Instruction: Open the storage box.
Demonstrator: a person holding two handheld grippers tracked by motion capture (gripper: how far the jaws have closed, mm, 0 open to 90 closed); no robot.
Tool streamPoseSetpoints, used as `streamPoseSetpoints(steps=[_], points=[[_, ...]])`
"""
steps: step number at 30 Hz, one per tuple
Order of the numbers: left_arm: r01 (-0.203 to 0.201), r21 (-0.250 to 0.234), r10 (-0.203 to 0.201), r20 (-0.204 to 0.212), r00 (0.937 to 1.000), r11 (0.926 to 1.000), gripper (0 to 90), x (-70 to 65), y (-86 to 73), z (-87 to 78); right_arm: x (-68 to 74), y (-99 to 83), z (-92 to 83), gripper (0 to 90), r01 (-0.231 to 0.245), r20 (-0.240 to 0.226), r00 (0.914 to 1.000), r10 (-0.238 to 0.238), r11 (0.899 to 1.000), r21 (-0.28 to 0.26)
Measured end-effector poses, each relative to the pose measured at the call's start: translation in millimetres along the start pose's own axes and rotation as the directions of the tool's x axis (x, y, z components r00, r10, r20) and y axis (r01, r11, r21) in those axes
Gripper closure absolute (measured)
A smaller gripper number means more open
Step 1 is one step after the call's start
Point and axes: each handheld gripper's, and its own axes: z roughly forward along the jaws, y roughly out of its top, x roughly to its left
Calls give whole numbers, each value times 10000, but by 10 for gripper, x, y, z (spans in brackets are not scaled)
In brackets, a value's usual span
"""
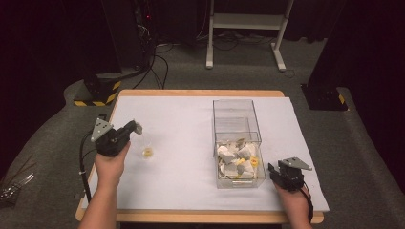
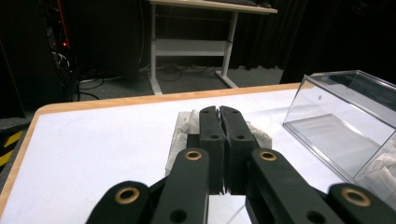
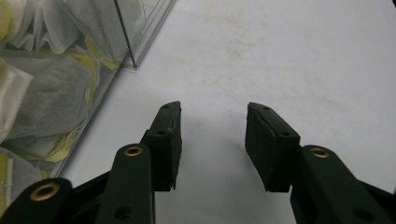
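Observation:
In the high view my left gripper hovers over the left part of the white table, shut on a small pale tea bag. A thin string drops from the bag to a yellow tag lying on the table. The left gripper view has the two jaws pressed together, with the white tea bag sticking out on both sides behind them. My right gripper rests low near the front right corner of a clear plastic box. Its jaws stand open over bare table with nothing between them.
The clear box holds several white and yellow tea bags piled at its near end; its far half has none. The box's wall lies to the right of my left gripper. The table's wooden edge runs along the back.

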Motion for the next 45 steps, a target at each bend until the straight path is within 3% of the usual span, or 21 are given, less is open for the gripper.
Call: streamPoseSetpoints(steps=[24,36,45], points=[[-206,1122,214,-62,9998,9935,878,-56,-302,138,5,1,2,561,0,25,10000,0,10000,32],[-181,1093,194,-102,9998,9938,834,-58,-303,131,6,1,2,561,-7,36,10000,6,10000,39],[-388,960,390,0,9992,9946,799,-137,-288,106,4,1,2,561,8,31,10000,-9,10000,30]])
